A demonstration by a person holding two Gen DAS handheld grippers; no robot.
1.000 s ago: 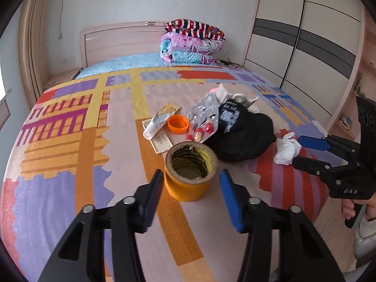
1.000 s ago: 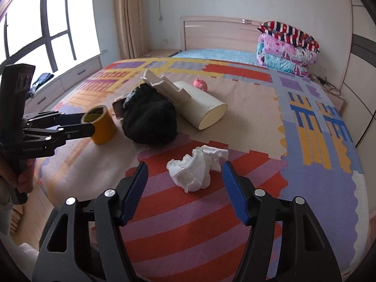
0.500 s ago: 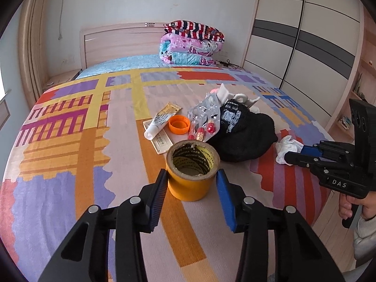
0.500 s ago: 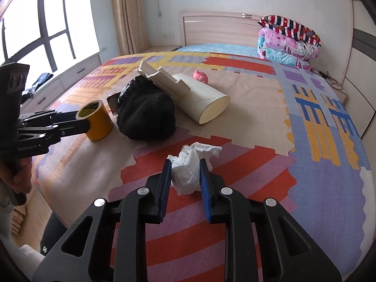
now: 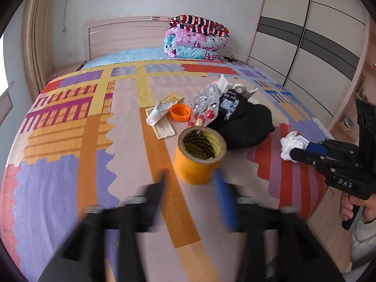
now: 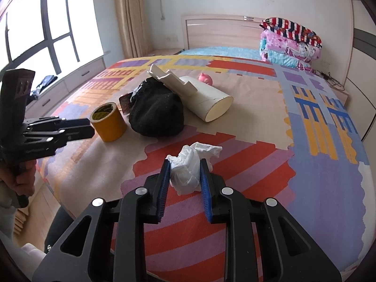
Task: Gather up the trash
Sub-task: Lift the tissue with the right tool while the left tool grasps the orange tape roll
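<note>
My right gripper point(image 6: 183, 172) has its fingers clenched on the crumpled tissue point(image 6: 188, 168), on the bed point(image 6: 258, 122). My left gripper point(image 5: 191, 183) is opening; the tape roll point(image 5: 199, 155) stands just ahead, ungrasped.
</note>
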